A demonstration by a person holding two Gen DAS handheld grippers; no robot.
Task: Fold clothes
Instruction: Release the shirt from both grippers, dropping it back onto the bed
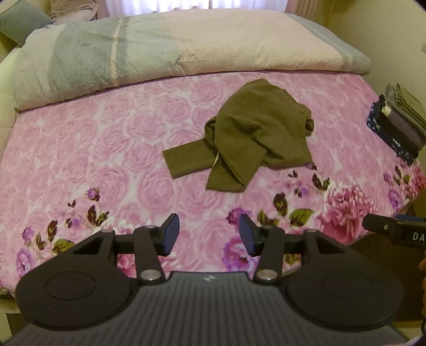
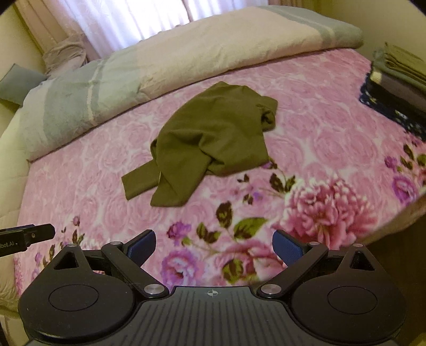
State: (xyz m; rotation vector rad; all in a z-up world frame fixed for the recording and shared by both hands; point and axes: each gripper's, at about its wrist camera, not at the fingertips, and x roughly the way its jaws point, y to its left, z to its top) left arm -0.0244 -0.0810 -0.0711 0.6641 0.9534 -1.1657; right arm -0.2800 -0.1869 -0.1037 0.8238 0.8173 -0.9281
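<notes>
Hidden and cut-off parts: the stack of folded clothes (image 1: 399,125) at the bed's right edge is cropped by the frame in both views, so its full extent cannot be made out; its layers read as olive, grey, black and a dark blue starred fabric. The olive garment (image 1: 255,133) lies crumpled, its folds covering much of its own shape; which kind of garment it is cannot be told. A pale tag shows among the folds near its lower middle. Of the person, only a sliver of a hand shows at the right border of the left wrist view.

Pose: the left claw (image 1: 209,234) hangs above the near, flowered border of the bed, angled down toward it, its blue pads apart with nothing between them. The right claw (image 2: 213,246) hangs likewise over the near border, its fingers spread wide and empty. Each claw's tip enters the other's view from the side, so the two lie side by side and apart.

Surroundings: the garment rests near the middle of the pink rose-patterned bedspread (image 1: 93,159), well apart from both claws, two flat ends pointing toward the near edge. Behind it a rolled duvet (image 1: 165,56) in grey-green and pale pink spans the bed; a grey pillow (image 2: 18,85) lies at far left, below curtains (image 2: 133,18). Nothing lies between claws and garment.
</notes>
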